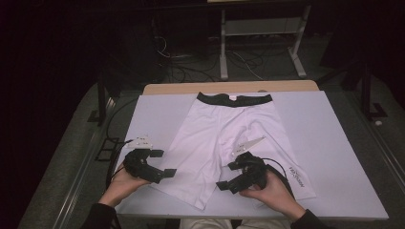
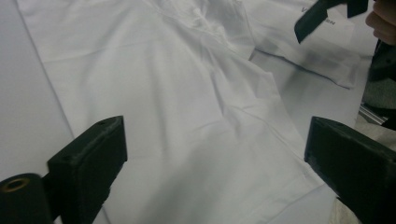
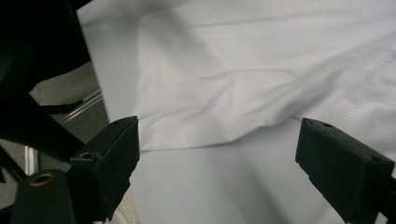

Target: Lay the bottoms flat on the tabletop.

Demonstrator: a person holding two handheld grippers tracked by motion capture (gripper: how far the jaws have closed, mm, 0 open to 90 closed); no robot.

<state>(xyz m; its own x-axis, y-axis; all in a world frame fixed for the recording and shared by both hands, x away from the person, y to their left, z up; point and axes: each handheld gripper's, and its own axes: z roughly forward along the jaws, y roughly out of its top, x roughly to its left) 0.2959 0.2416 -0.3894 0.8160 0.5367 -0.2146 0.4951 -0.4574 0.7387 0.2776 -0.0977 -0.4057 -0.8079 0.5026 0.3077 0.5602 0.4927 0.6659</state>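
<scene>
White shorts (image 1: 229,129) with a black waistband (image 1: 234,99) lie flat on the white table cover, legs toward me. My left gripper (image 1: 162,163) hovers at the outer edge of the left leg, open with nothing between its jaws. In the left gripper view the jaws (image 2: 217,140) stand wide over the leg's fabric (image 2: 187,93). My right gripper (image 1: 229,175) is open between the two legs near the hems. In the right gripper view its jaws (image 3: 219,140) stand wide above a leg hem (image 3: 233,70) and bare cover. The right leg carries a small dark logo (image 1: 297,175).
The white cover (image 1: 334,143) spreads wide on both sides of the shorts, with a wooden table edge (image 1: 229,87) at the back. Beyond it stand a metal frame (image 1: 260,28) and cables on the floor (image 1: 191,67). The surroundings are dark.
</scene>
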